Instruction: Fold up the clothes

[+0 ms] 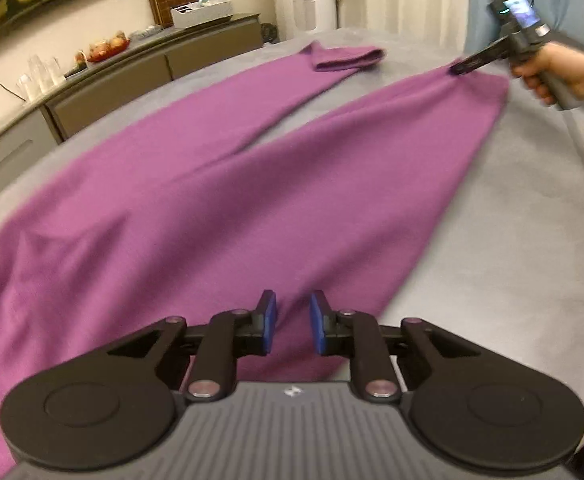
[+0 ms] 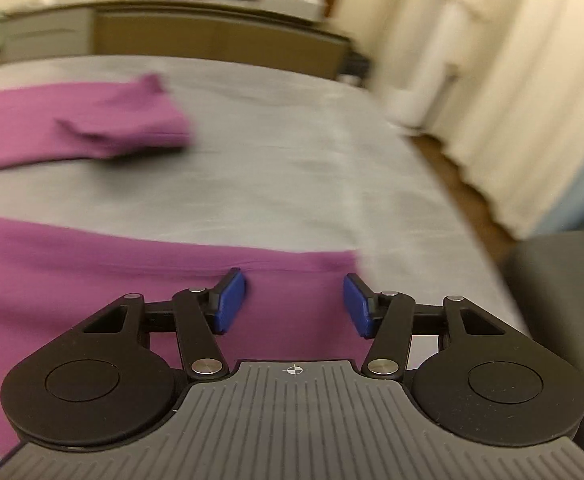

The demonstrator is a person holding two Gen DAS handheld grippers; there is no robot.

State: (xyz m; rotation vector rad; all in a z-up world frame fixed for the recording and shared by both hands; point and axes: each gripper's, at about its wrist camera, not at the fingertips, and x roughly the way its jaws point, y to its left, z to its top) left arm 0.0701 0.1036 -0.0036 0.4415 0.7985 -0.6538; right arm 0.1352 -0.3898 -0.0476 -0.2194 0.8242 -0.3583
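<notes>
On the grey cloth-covered table (image 1: 511, 240) lie soft purple trousers (image 1: 220, 200) — two long legs spread flat, one cuff folded back. Left gripper (image 1: 292, 322) hangs above the fabric, blue pads slightly apart, gripping nothing. Right gripper (image 2: 295, 304) — pads wide apart over one leg's end.

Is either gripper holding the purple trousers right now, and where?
Nothing is held. The left gripper and right gripper both have their fingers apart above the purple trousers, the right one over a leg's end.
</notes>
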